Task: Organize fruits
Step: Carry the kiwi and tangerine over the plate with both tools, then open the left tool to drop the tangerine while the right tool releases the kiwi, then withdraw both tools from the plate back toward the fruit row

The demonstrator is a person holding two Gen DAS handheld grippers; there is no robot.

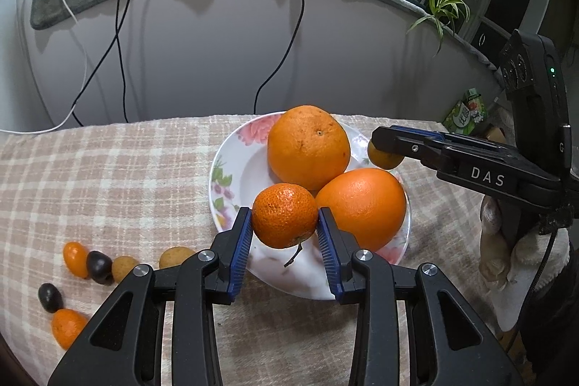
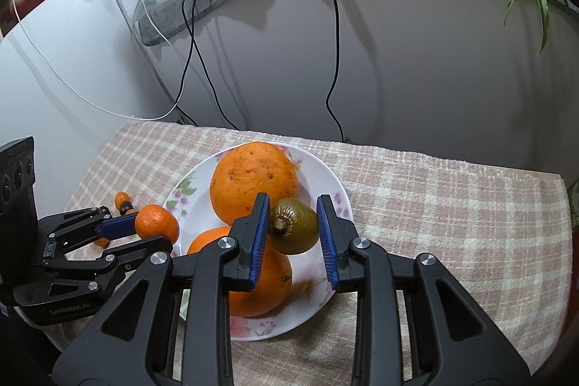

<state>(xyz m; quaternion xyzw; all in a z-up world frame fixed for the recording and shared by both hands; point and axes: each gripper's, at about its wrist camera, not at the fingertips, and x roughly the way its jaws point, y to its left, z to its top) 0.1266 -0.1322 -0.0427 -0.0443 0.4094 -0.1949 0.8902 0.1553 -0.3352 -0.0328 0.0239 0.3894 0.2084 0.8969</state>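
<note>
Two grippers each pinch a fruit over the plate [image 1: 231,169]. The left gripper [image 1: 284,223] clamps a mandarin [image 1: 284,216] square between its pads, above the near rim beside two oranges. The right gripper [image 2: 294,227] squeezes a greenish fruit [image 2: 296,227] — perhaps a kumquat — stem toward its left pad, above the far side. Both need only descend — the left is nearer open plate.

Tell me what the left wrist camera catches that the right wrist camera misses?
Left only: loose small fruits on the checked cloth, the gloved hand and a stalked mandarin in the left tool. Right only: the olive-green fruit's stem end, in the right tool. Both: the flowered plate with two big oranges.
</note>
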